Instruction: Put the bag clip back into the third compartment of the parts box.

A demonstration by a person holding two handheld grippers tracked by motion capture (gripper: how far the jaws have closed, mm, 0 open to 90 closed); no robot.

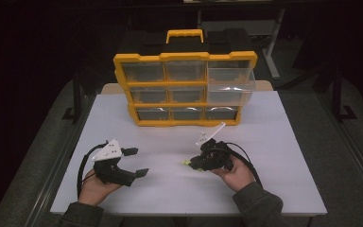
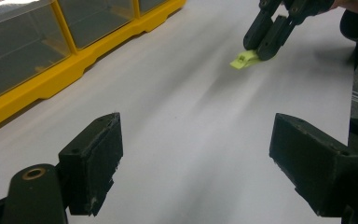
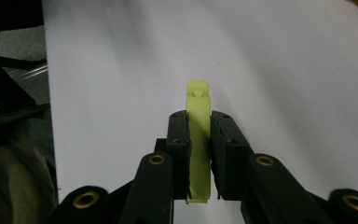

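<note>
Lime-green plastic piece (image 3: 198, 140), small and flat, is clamped between the jaws of my right gripper (image 3: 199, 135), its rounded tip poking out past the fingertips. Going from left to right in the high view: my left gripper (image 1: 135, 162) rests low over the white table (image 1: 170, 189) at the near left, its jaws spread wide apart with nothing between them. In the left gripper view I see those two black jaws far apart over bare tabletop. Toward the middle and back of the table stands a yellow organizer (image 1: 184, 90) with rows of clear drawers; one drawer (image 1: 230, 85) at its upper right is pulled out. Nearer me, right of centre, my right gripper (image 1: 192, 164) holds the green piece (image 1: 186, 162) just above or on the table surface; I cannot tell which. My right hand (image 1: 238, 175) grips it from behind
</note>
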